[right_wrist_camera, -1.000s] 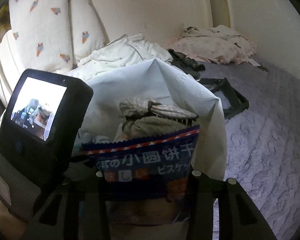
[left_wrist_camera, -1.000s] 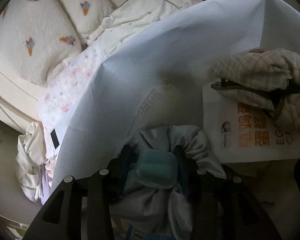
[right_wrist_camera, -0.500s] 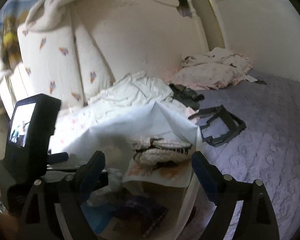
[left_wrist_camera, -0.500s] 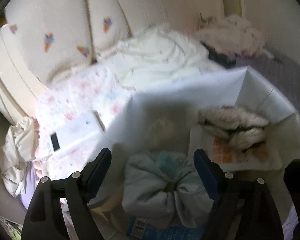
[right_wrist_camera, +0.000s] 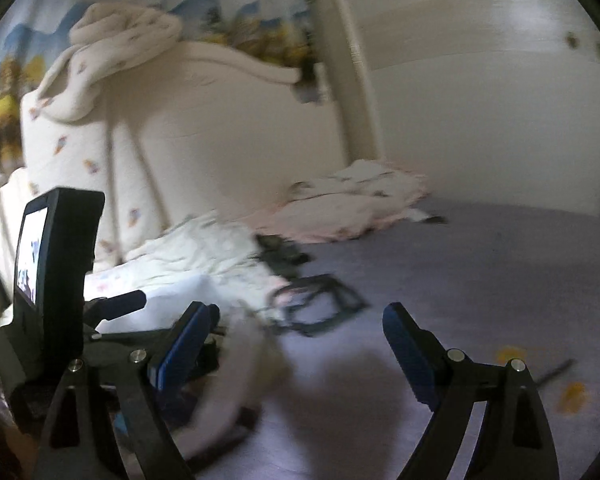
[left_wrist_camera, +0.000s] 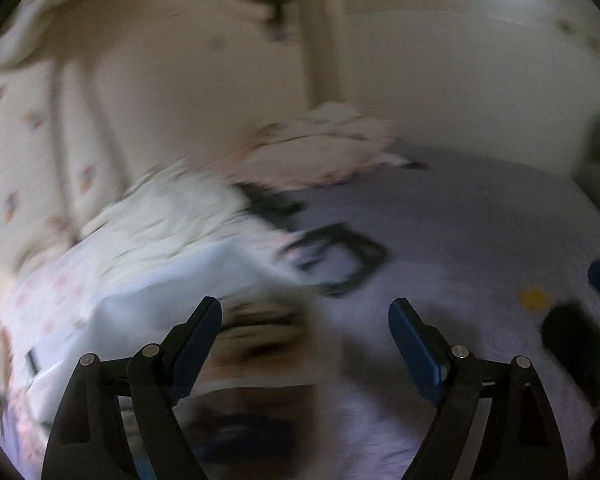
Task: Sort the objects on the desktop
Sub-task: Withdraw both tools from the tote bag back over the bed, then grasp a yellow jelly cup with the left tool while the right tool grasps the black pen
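Both views are smeared by motion. My left gripper [left_wrist_camera: 305, 306] is open and holds nothing; it hangs above the right rim of the white bag [left_wrist_camera: 160, 280]. Blurred cloth [left_wrist_camera: 260, 328] and a dark packet [left_wrist_camera: 240, 436] lie inside the bag. My right gripper [right_wrist_camera: 299, 309] is open too, with nothing between its blue pads [right_wrist_camera: 404, 344], over the bag's right edge [right_wrist_camera: 236, 360] and the purple bedspread [right_wrist_camera: 480, 280]. At the left of the right wrist view is the left gripper's screen [right_wrist_camera: 32, 256].
A black frame-like object [left_wrist_camera: 336, 260] [right_wrist_camera: 320, 304] lies on the bedspread beyond the bag. Small yellow bits [left_wrist_camera: 534, 300] [right_wrist_camera: 572, 398] sit at the right. Crumpled white bedding [left_wrist_camera: 172, 216], a pink-white cloth pile [right_wrist_camera: 360, 208] and the cream headboard [right_wrist_camera: 220, 140] stand behind.
Both grippers let go of what they held, the grey scrunchie and the biscuit packet, which lie in the bag. Both then opened wide, rose and swung right toward the bedspread.
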The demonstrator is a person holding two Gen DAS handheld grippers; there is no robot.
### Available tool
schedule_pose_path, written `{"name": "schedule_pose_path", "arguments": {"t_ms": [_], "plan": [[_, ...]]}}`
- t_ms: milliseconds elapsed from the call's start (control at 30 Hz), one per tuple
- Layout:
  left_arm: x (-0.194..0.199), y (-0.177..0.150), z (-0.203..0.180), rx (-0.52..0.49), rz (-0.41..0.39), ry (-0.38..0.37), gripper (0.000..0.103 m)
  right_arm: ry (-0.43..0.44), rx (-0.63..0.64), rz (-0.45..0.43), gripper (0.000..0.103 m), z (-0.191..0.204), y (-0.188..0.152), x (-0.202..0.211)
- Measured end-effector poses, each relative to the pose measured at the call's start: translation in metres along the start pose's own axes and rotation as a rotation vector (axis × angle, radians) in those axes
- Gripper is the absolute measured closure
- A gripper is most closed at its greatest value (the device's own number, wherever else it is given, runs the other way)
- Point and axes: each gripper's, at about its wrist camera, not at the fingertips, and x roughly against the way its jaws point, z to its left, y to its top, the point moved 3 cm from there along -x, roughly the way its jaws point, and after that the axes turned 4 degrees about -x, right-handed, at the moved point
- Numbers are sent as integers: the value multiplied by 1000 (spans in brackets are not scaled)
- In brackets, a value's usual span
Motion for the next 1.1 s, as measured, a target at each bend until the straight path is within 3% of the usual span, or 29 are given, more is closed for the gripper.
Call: {"name": "schedule_pose_path", "arguments": {"t_ms": [67, 200, 367, 500, 567, 667, 700, 767, 900, 1100], "plan": [[-5, -2, -36, -94, -14, -52, 17, -124, -12, 2, 15, -20, -1, 10], [-15, -8, -96, -170, -3, -178, 16, -339, -17, 43, 15, -57, -9, 11], [-37, -27, -144, -194, 44, -318, 16, -506, -151, 115, 15, -114, -22, 6], [-59, -46, -163, -226, 48, -334, 16, -628, -254, 17, 15, -167, -44, 8], [-68, -55, -171, -240, 52, -334, 16, -667, -370, -71, 15, -201, -70, 7], [-77, -64, -183, -278, 49, -345, 16, -750, -519, -105, 18, -234, -105, -1], [-79, -65, -186, -294, 45, -351, 16, -770, -538, -72, 25, -241, -114, -7], [-85, -65, -191, -309, 33, -352, 16, -754, -563, -18, 29, -247, -116, -15], [-96, -51, -199, -269, 21, -390, 16, -731, -543, -52, 30, -242, -116, -6], [-132, -24, -220, -232, 58, -471, 16, -731, -648, -85, 31, -258, -121, 2]]}}
